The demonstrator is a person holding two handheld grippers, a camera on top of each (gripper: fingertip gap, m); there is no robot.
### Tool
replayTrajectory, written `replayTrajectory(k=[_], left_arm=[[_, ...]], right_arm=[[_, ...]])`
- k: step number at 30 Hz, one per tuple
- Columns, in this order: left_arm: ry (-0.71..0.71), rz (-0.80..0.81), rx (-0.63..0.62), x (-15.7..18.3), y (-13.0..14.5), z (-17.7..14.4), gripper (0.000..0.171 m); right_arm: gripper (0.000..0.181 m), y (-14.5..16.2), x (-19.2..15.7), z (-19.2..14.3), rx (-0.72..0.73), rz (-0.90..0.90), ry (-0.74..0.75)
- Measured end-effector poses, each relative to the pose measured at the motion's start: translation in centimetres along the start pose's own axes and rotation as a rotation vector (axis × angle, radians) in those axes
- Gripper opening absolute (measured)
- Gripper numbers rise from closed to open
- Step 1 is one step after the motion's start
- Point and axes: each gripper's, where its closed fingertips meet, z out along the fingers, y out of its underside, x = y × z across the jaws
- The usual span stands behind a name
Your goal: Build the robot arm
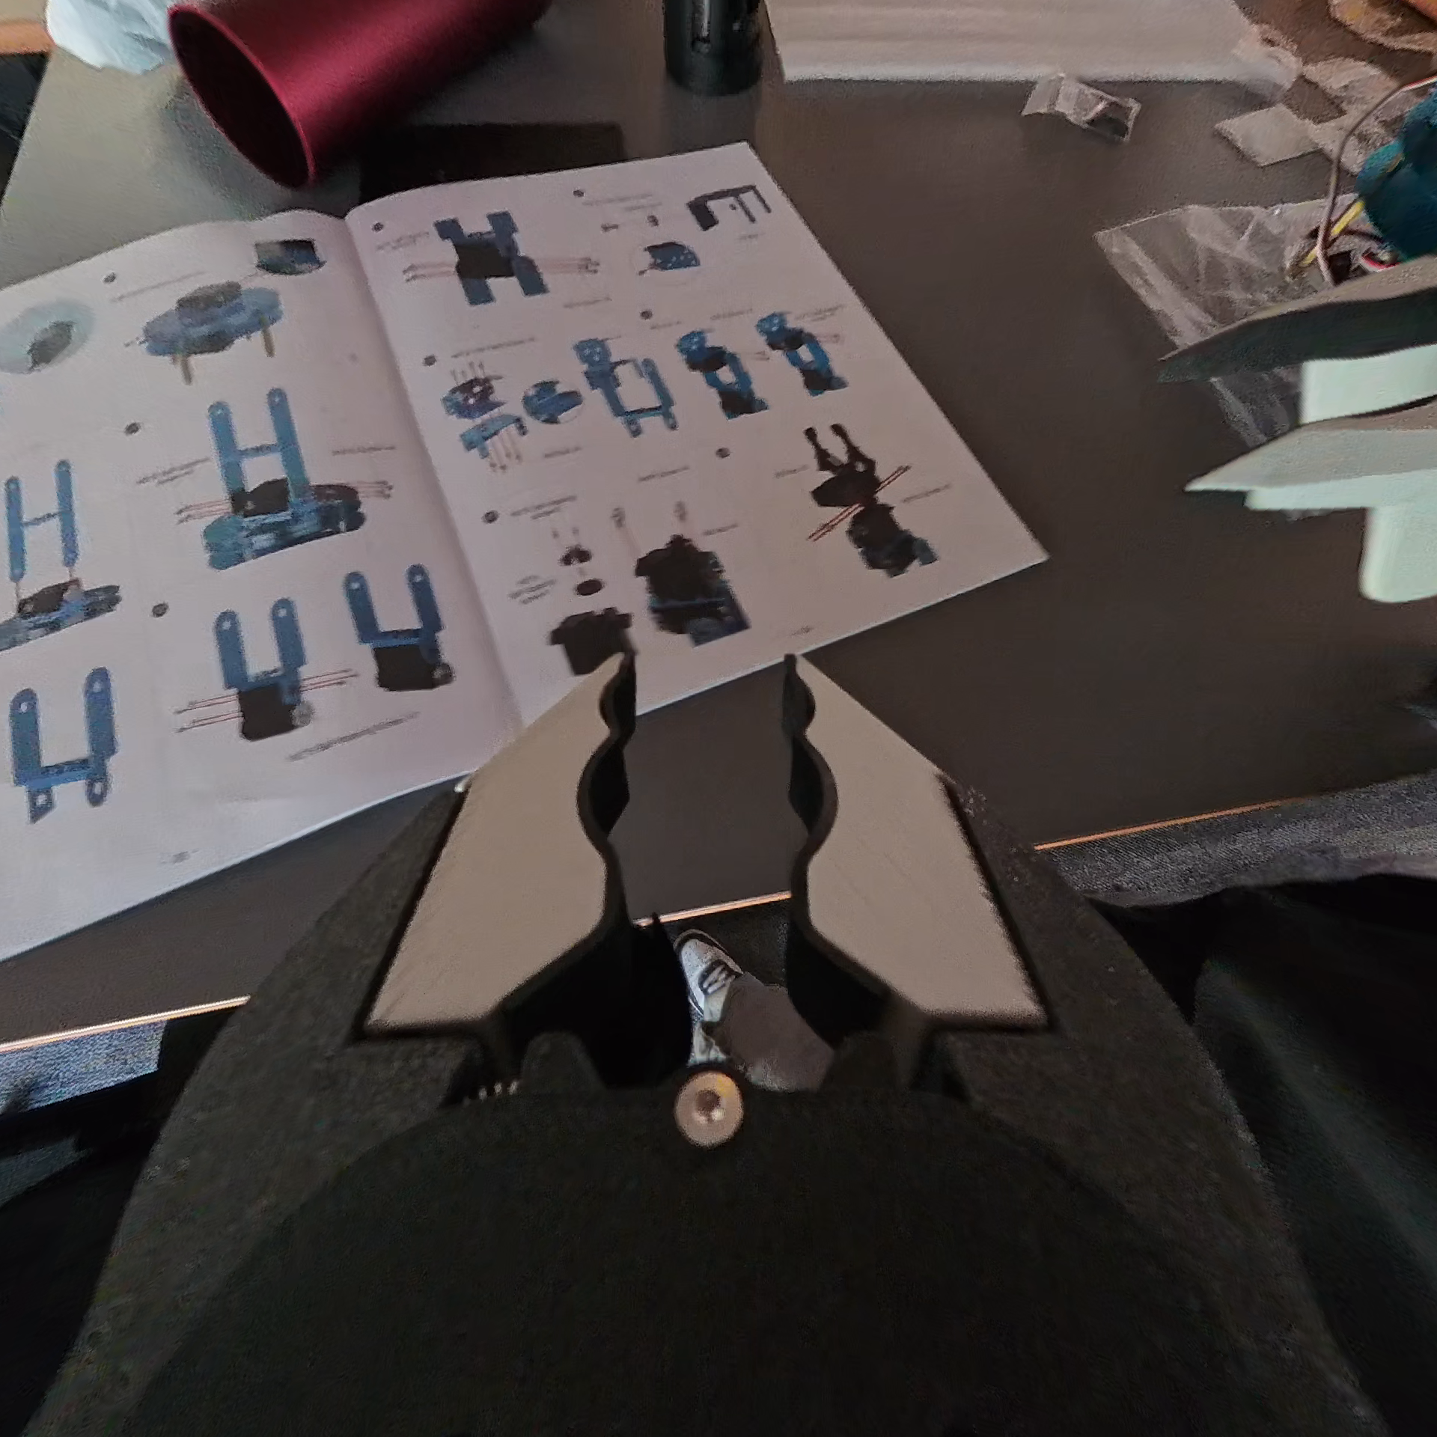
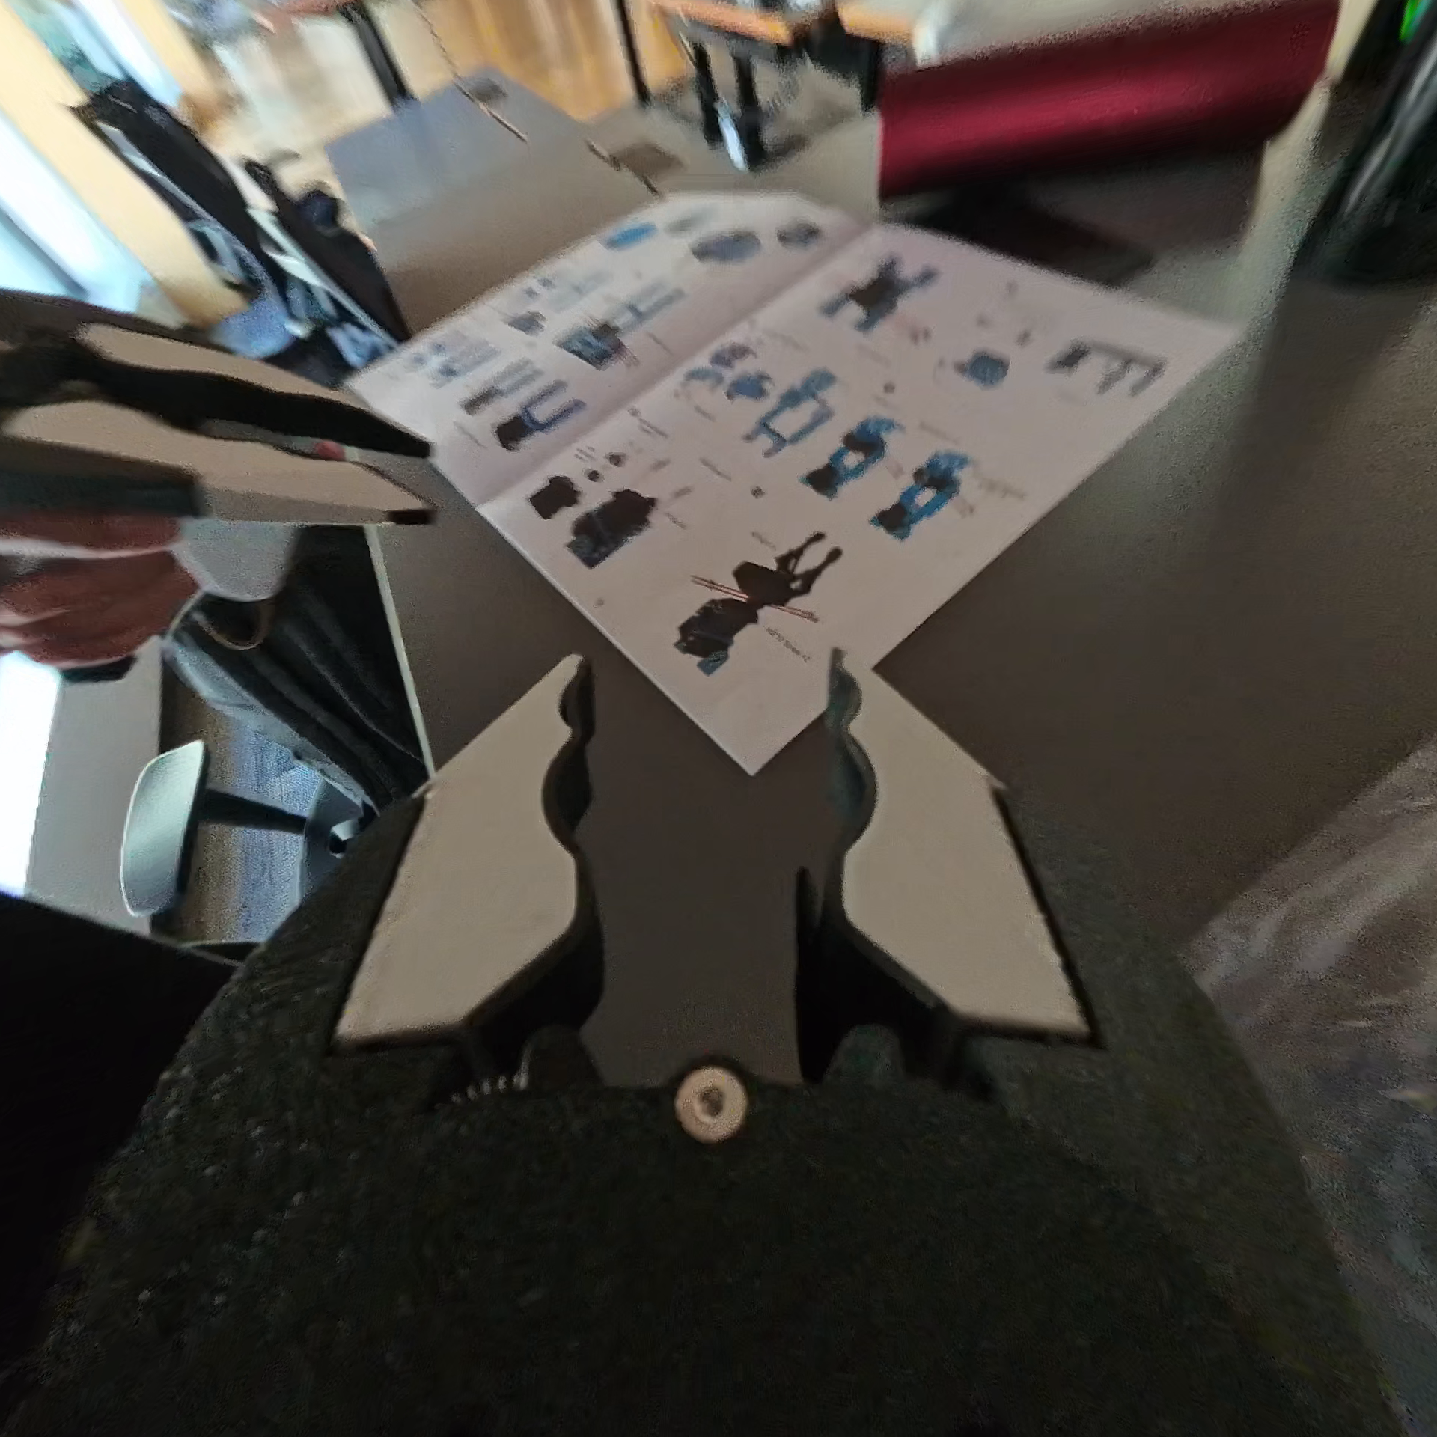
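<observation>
**A:** What is each gripper doing?

**B:** The left gripper has its jaws parted with nothing between them. It hangs just above the near edge of an open instruction booklet, which lies flat on the dark surface. The right gripper is also parted and empty, poised over the booklet's nearest corner, not touching it.

**B:** Both views are motion-blurred, the right one more so.

**A:** How might the booklet handle?

**B:** It looks like thin, light, floppy paper that would crease easily. Lying flat, it offers little to grip; I judge the free corner or outer page edge the best hold.

**A:** What else is around?

**B:** Beyond the booklet a dark red cylinder lies on its side, with a black cylindrical object farther back. To the right are clear plastic bags and a teal part with coloured wires. In the right view, a hand holds the left gripper at the left edge.
</observation>
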Motion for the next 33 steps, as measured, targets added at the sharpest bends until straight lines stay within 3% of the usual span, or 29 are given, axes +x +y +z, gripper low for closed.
replayTrajectory(k=[2,6,12,17,20,24,30,31,33], left_arm=[[0.023,-0.013,-0.013,-2.0,0.4,0.1,0.037],[0.092,-0.042,-0.006,-4.3,0.5,1.0,0.036],[0.175,0.002,-0.062,-4.3,0.1,4.8,0.034],[0.227,-0.005,-0.116,-3.7,0.9,6.5,0.035],[0.227,0.062,-0.115,-4.3,1.5,6.2,0.022],[0.27,0.035,-0.125,-5.2,2.0,5.5,0.012],[0.166,0.098,-0.15,-8.9,2.5,4.1,0.026],[0.149,0.108,-0.147,-9.3,2.4,3.9,0.032],[0.14,0.11,-0.149,-9.5,2.3,3.7,0.035]], right_arm=[[0.064,0.4,-0.4,2.3,-0.093,0.056,0.031],[0.053,0.1,-1.0,4.3,-0.105,-0.031,0.121],[0.064,1.2,0.5,6.6,-0.213,0.048,0.142],[0.068,1.7,1.2,9.0,-0.283,-0.043,0.119],[0.059,2.2,1.6,8.7,-0.318,-0.143,0.138],[0.059,2.3,1.7,8.6,-0.315,-0.132,0.133],[0.064,1.9,1.5,8.6,-0.363,-0.099,0.153],[0.069,1.0,0.7,8.8,-0.335,-0.082,0.126],[0.062,-1.3,-1.5,9.6,-0.232,-0.075,0.039]])
